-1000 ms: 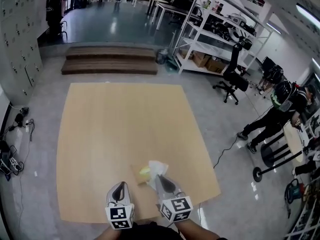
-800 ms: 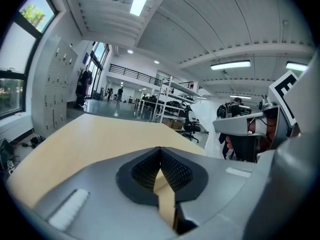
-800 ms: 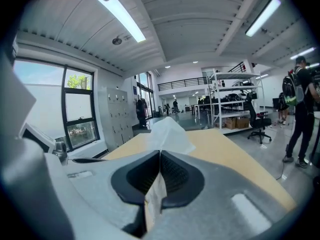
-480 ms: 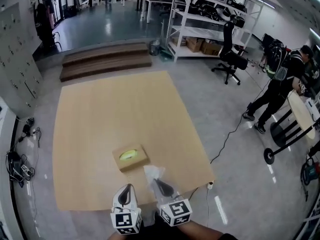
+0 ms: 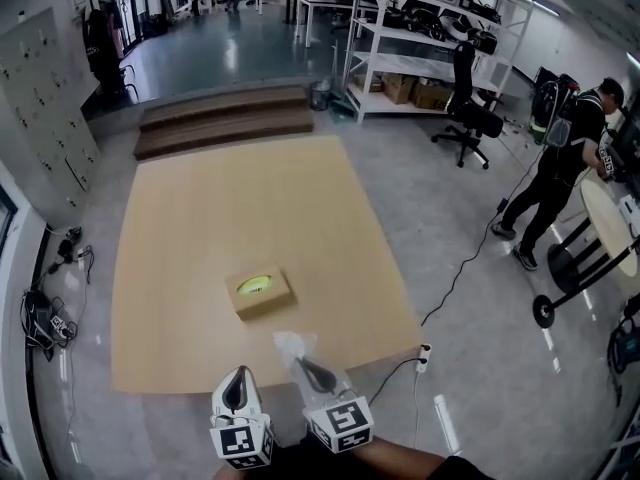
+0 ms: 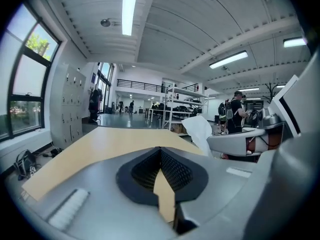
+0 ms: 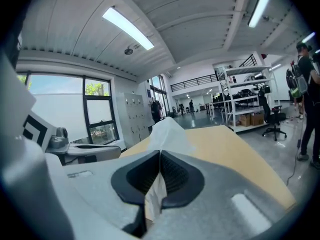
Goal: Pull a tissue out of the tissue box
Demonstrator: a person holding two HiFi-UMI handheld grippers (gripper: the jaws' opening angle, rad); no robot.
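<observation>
**Tissue clear of box, pinched in right tongs**

Open workshop hall, grey floor. A large pale wooden platform (image 5: 250, 218) fills the middle of the head view. Steps (image 5: 225, 118) lie at 12 o'clock beyond it, white shelving (image 5: 420, 58) at 1 o'clock, and a person in dark clothes (image 5: 565, 163) stands at 2 o'clock.

The tissue box (image 5: 260, 292) sits flat on the platform's near half, its yellow-green oval opening facing up.

The right gripper (image 5: 302, 362) is at the platform's near edge, at 5 o'clock from the box. Its jaws are clamped on the white tissue (image 7: 167, 131), which stands up crumpled past the tips, apart from the box.

The left gripper (image 5: 240, 371) is just beside it at 9 o'clock, jaws together with nothing between them.
</observation>
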